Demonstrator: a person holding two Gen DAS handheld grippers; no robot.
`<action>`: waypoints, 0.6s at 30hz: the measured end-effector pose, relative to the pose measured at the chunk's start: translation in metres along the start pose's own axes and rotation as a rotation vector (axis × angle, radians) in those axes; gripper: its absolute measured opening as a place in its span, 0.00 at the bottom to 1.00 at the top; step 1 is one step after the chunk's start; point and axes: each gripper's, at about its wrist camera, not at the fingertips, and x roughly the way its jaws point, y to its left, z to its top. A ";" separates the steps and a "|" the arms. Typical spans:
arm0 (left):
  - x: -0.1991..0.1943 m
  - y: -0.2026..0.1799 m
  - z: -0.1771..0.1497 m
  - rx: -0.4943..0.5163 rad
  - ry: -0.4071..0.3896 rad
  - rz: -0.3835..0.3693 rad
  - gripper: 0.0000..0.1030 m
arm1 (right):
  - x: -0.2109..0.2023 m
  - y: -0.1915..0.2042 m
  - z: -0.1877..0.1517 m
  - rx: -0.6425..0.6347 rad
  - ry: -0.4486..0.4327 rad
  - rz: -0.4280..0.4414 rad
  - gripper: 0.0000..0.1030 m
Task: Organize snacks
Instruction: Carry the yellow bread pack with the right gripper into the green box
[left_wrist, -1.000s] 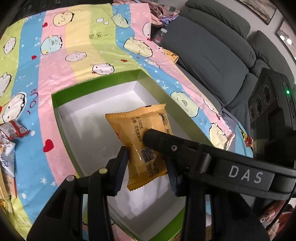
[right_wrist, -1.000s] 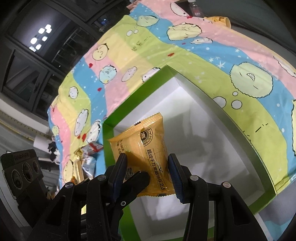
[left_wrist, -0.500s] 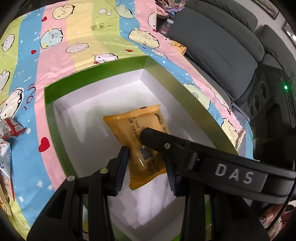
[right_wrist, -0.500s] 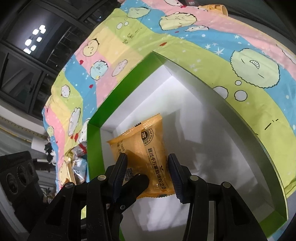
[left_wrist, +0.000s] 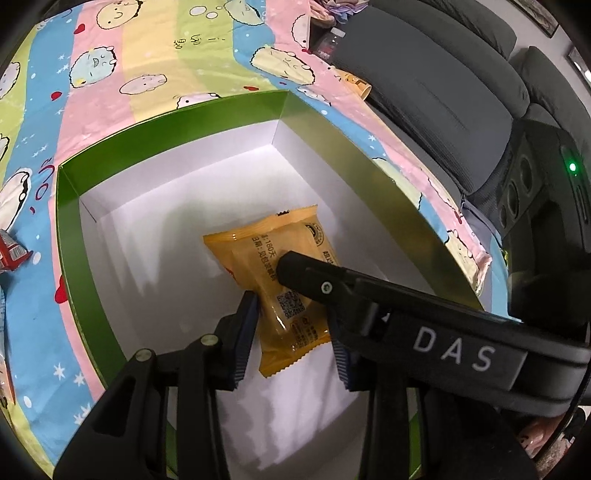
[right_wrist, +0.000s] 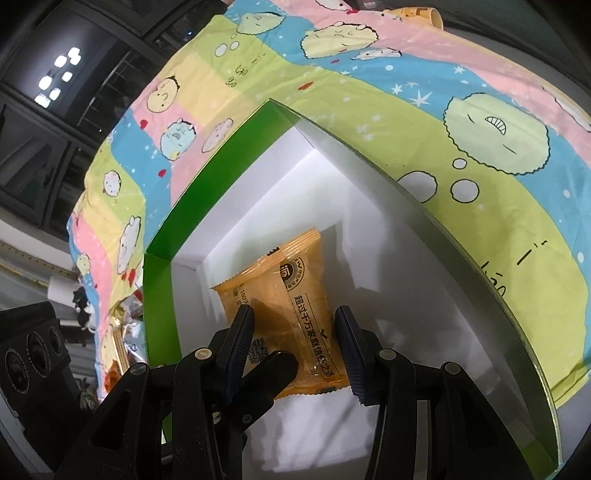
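An orange snack packet (left_wrist: 266, 254) (right_wrist: 295, 273) with dark print hangs inside an open box with green walls (left_wrist: 166, 118) (right_wrist: 207, 177) and a white inside. My left gripper (left_wrist: 291, 343) is shut on the packet's near end, its blue pads pressing both side edges. My right gripper (right_wrist: 293, 332) is shut on the same packet from the other side. In the left wrist view the right gripper's black finger (left_wrist: 369, 295) lies across the packet. The left one's finger (right_wrist: 269, 373) shows low in the right wrist view. Whether the packet touches the box floor I cannot tell.
The box sits on a striped cartoon-print cloth (left_wrist: 147, 55). Loose snack packets lie on the cloth left of the box (left_wrist: 11, 254) (right_wrist: 125, 321). A grey sofa (left_wrist: 443, 92) runs along the right, with a yellow cup (left_wrist: 356, 86) at its edge.
Both grippers have sunk with the orange packet, from above the rim down into the box. The box walls now stand larger around it. Both grips are unchanged.
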 end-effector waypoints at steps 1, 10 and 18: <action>0.000 0.001 -0.001 -0.001 -0.001 0.005 0.35 | 0.001 0.001 0.000 0.000 0.004 -0.003 0.47; -0.007 0.016 -0.010 -0.023 -0.015 0.052 0.35 | 0.013 0.020 -0.009 -0.054 0.033 -0.026 0.48; -0.007 0.023 -0.011 -0.012 -0.008 0.086 0.33 | 0.021 0.034 -0.016 -0.065 0.048 -0.058 0.48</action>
